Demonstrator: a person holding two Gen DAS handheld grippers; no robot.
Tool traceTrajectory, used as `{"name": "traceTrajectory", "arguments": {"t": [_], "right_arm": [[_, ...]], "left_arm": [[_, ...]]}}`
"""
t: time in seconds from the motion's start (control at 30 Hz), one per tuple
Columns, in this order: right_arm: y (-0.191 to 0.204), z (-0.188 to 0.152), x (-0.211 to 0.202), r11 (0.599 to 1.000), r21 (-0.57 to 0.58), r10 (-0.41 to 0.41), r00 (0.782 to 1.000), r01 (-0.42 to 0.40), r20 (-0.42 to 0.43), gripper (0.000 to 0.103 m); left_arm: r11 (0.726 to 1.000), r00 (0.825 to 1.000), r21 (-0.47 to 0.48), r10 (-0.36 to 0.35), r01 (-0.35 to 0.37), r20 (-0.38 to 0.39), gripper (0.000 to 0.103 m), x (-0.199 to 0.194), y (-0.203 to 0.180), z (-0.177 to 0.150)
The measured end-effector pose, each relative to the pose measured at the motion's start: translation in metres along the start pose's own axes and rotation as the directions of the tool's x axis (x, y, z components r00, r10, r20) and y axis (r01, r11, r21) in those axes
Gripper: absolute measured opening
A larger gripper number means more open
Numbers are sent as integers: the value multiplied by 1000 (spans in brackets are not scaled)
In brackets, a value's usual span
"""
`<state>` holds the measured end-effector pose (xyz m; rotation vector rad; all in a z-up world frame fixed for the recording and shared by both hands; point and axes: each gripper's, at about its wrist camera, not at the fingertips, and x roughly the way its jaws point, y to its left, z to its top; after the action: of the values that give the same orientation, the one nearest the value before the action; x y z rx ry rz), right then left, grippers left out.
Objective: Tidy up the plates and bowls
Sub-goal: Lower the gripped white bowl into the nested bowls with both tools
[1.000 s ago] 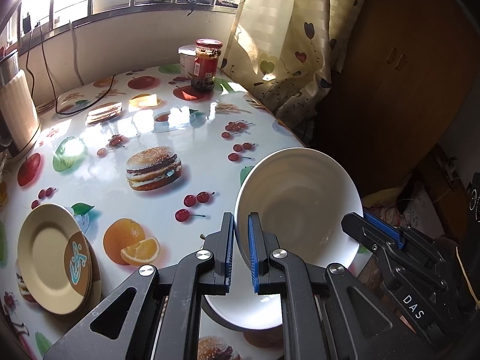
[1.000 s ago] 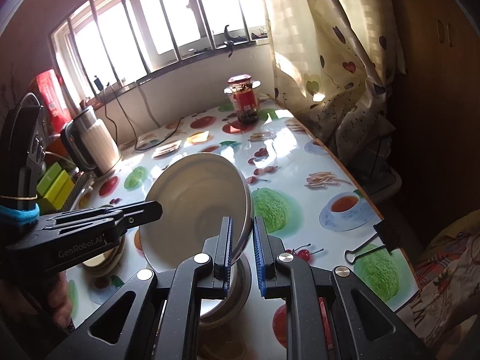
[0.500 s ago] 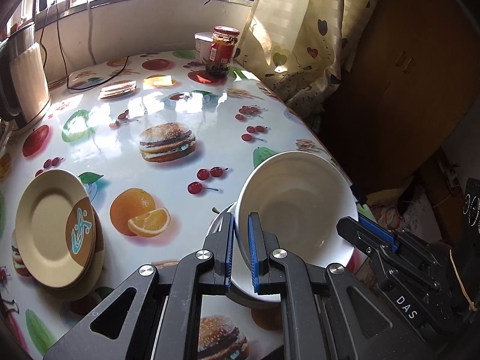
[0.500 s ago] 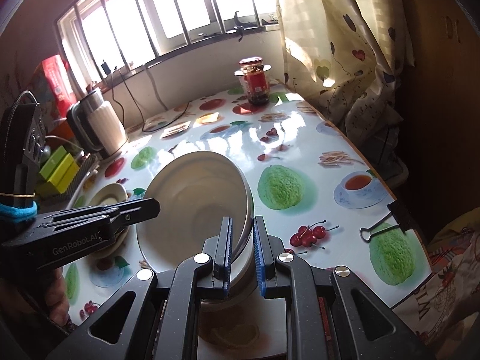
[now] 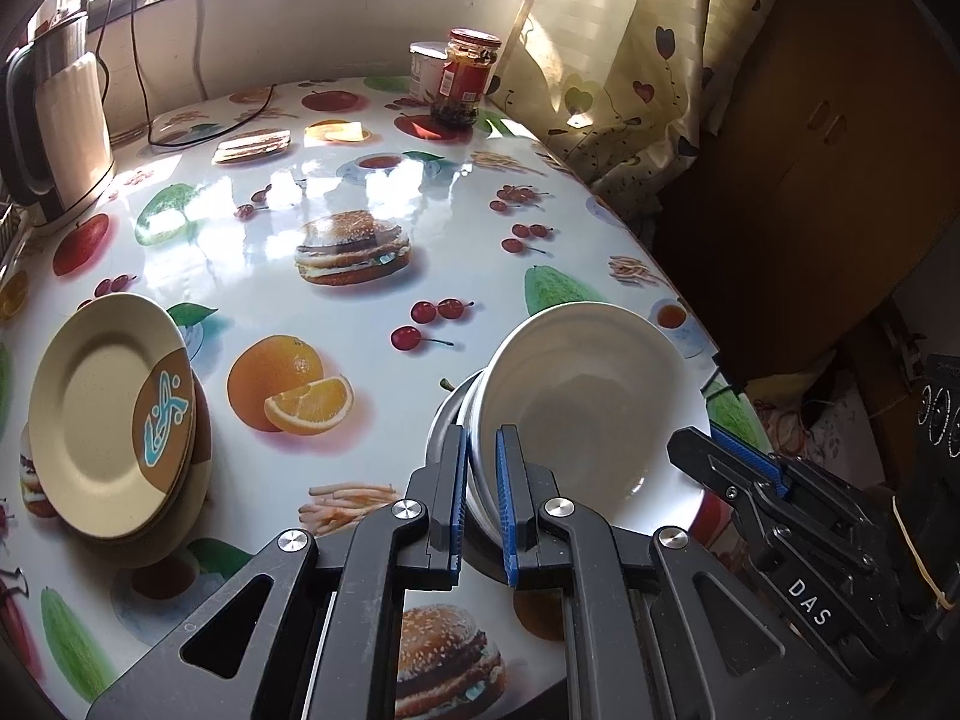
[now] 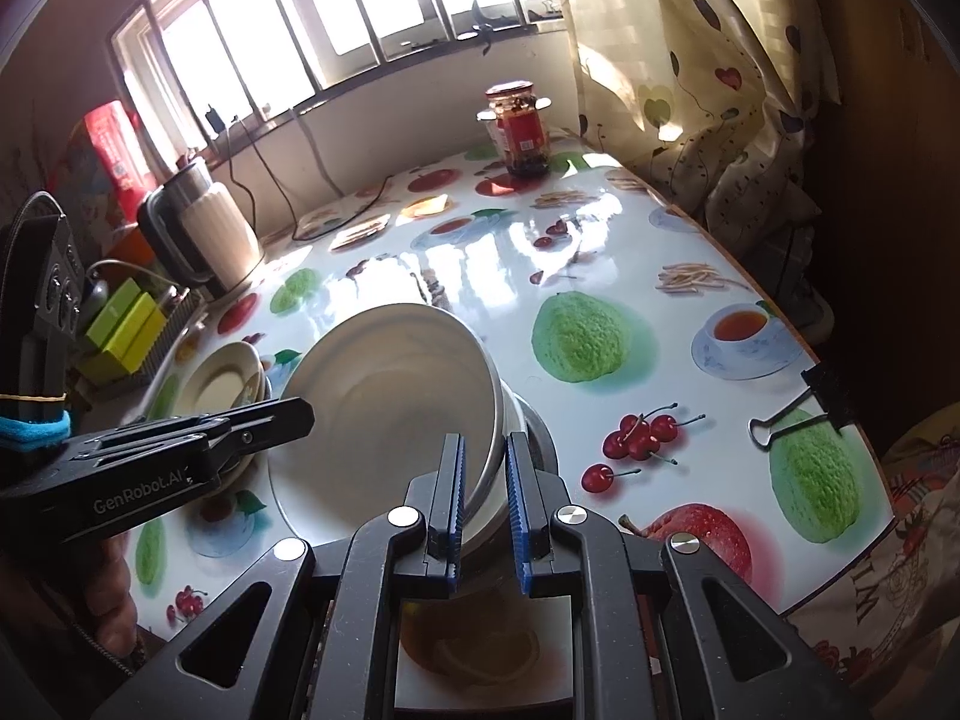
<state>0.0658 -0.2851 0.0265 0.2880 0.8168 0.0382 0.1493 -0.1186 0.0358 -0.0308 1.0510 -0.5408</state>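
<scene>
A white bowl (image 5: 588, 402) (image 6: 390, 396) hangs tilted just over the table, held by opposite rims. My left gripper (image 5: 480, 498) is shut on its near-left rim, and it shows in the right wrist view as a black arm (image 6: 258, 426). My right gripper (image 6: 483, 492) is shut on the opposite rim; its blue-padded tip (image 5: 750, 468) appears in the left wrist view. Under the bowl sit a second white rim (image 5: 474, 420) and a grey bowl (image 5: 438, 438) (image 6: 540, 438). A stack of beige plates (image 5: 102, 414) (image 6: 222, 384) lies to the left.
A kettle (image 5: 60, 120) (image 6: 204, 234) stands at the back left with a cable beside it. A red-lidded jar (image 5: 465, 78) (image 6: 522, 126) is at the far end. A binder clip (image 6: 804, 402) grips the right table edge, next to the curtain (image 5: 630, 60).
Both grippers have sunk with the white bowl, which now sits closer down onto the bowls beneath it. Both grips are unchanged.
</scene>
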Motion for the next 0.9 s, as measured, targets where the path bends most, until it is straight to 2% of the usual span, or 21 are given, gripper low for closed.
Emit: {"name": "traceTrajectory", "arguments": {"t": [0.73, 0.83, 0.9], "right_arm": [[-8, 1, 11, 999, 29, 17, 1000, -16, -23, 16], [-7, 1, 12, 999, 26, 19, 1000, -18, -23, 19], [-7, 1, 12, 1000, 22, 16, 1000, -15, -20, 25]], "left_arm": [[1000, 1000, -24, 10, -10, -27, 10, 10, 1, -4], [1000, 1000, -25, 6, -6, -23, 10, 10, 1, -4], [1000, 1000, -15, 17, -17, -2, 11, 7, 0, -4]]}}
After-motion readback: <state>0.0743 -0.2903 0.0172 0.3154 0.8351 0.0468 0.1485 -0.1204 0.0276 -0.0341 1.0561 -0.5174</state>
